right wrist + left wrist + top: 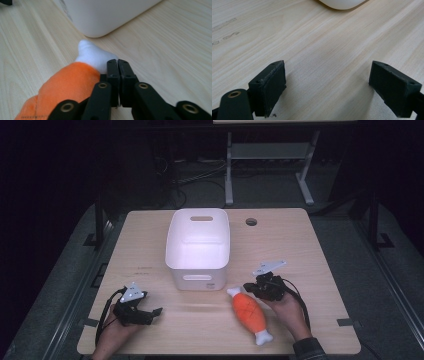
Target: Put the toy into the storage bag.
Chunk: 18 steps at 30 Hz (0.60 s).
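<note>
With its jaws pressed together beside the orange plush toy (67,85), the right gripper (117,61) is needing to spread them wide before pinching the toy's middle, while the left gripper (325,87) is waiting with jaws spread over the counter (317,45).

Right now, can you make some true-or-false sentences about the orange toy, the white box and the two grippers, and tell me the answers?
1. The orange toy lies inside the white box. False: it lies on the table, in front of the box's right corner.
2. The left gripper has its jaws wide apart with nothing between them. True.
3. The right gripper is wide open. False: its jaws are pressed together, right beside the toy's white end.
4. The box is open at the top and looks empty. True.
5. The left gripper is touching the toy. False: it is far off near the table's left front, with bare wood under it.
</note>
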Available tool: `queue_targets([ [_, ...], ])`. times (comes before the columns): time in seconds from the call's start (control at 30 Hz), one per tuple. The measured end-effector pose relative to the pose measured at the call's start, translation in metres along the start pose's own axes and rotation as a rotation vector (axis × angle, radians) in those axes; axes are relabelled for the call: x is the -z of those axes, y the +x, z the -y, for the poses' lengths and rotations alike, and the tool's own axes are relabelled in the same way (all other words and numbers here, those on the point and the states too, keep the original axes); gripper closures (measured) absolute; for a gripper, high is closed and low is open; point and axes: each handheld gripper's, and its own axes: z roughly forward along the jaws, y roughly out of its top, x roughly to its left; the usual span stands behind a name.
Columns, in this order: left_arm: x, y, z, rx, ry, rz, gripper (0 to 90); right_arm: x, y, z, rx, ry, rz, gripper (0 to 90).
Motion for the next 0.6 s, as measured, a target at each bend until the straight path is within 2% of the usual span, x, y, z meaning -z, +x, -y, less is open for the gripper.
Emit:
queue_targets([
  [0.07,0.000,0.000,0.000,0.000,0.000,0.000,13.0,0.005,-0.002,0.001,-0.022,0.001,0.009,83.9],
  [0.27,0.000,0.000,0.000,-0.003,0.000,-0.001,13.0,0.022,-0.006,0.007,-0.071,0.015,0.051,68.0],
  [0.37,0.000,0.000,0.000,-0.003,0.000,0.000,13.0,0.030,-0.007,0.011,-0.105,0.033,0.051,58.2],
  [0.6,0.000,0.000,0.000,0.000,0.000,0.000,13.0,0.046,-0.004,0.021,-0.141,0.071,0.062,38.9],
])
